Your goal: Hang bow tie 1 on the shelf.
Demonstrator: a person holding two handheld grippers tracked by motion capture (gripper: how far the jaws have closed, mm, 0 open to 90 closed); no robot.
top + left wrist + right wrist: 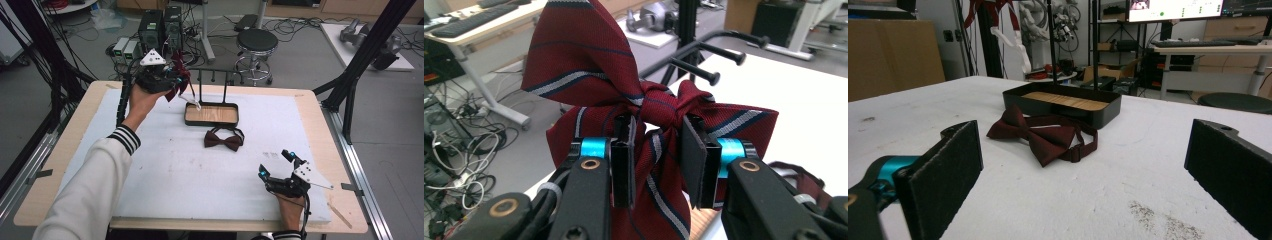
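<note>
My left gripper is raised over the table's far left, just left of the black stand. It is shut on a dark red striped bow tie, its pads pinching the cloth just under the knot. A pale strap hangs from that tie toward the stand's tray. A plain dark red bow tie lies flat on the white mat in front of the tray. My right gripper rests near the front right, open and holding nothing, facing the plain bow tie.
The stand has a black tray with a wooden floor and two thin uprights topped by black pegs. The white mat covers a wooden table. A stool, computer boxes and cables stand on the floor beyond.
</note>
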